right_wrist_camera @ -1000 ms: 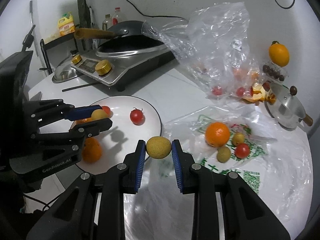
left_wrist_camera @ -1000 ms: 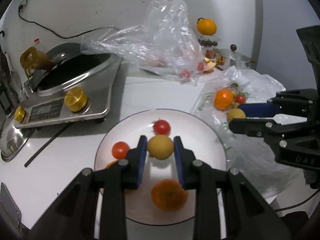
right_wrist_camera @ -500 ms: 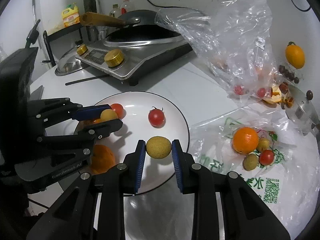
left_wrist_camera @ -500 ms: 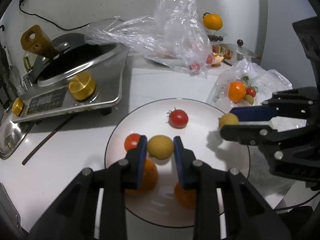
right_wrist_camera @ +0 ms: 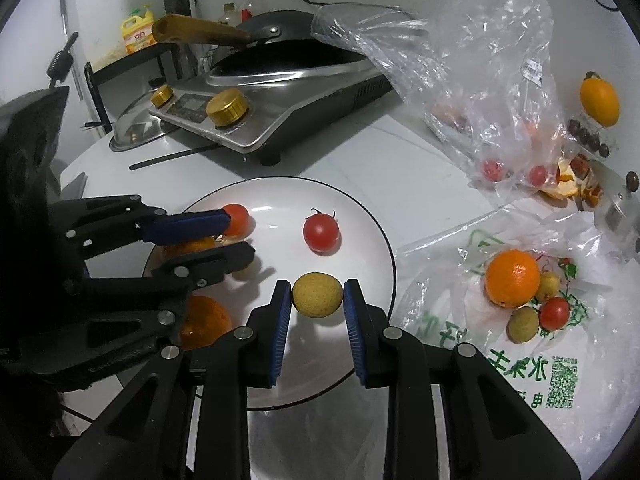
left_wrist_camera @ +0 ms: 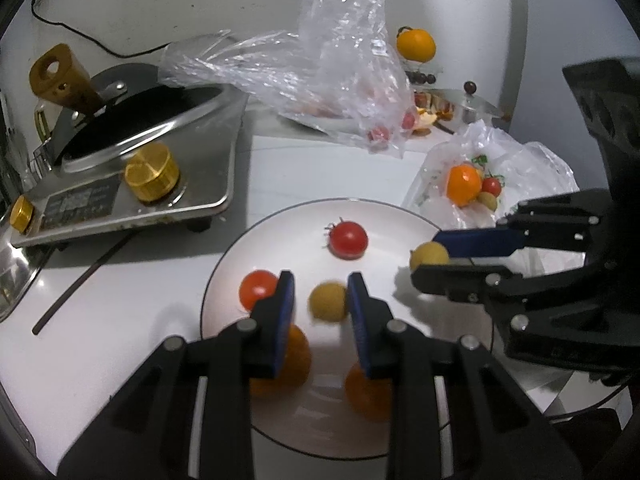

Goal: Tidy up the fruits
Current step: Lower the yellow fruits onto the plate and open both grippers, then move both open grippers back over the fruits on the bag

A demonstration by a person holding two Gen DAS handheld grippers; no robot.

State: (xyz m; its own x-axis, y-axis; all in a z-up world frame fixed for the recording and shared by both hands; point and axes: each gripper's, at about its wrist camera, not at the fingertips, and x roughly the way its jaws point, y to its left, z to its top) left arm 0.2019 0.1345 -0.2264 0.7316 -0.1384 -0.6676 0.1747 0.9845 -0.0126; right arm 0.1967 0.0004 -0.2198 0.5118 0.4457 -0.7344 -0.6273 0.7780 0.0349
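Observation:
A white plate (left_wrist_camera: 384, 212) (right_wrist_camera: 372, 232) holds two red tomatoes (left_wrist_camera: 348, 239) (left_wrist_camera: 257, 289) and two oranges (left_wrist_camera: 368, 394). My left gripper (left_wrist_camera: 320, 298) is open over the plate; a small yellow fruit (left_wrist_camera: 328, 301) sits blurred between its fingers, free of the pads. My right gripper (right_wrist_camera: 317, 295) is shut on another small yellow fruit (right_wrist_camera: 317, 294) just above the plate's right part; it also shows in the left wrist view (left_wrist_camera: 429, 255).
A flat plastic bag (right_wrist_camera: 520, 320) right of the plate carries an orange (right_wrist_camera: 513, 278), a tomato and small yellow fruits. A cooker with a wok (left_wrist_camera: 132, 152) stands at the back left. A crumpled clear bag (left_wrist_camera: 340, 80) lies behind the plate.
My left gripper has opened and let go of its yellow fruit over the plate. My right gripper has carried its yellow fruit leftward over the plate.

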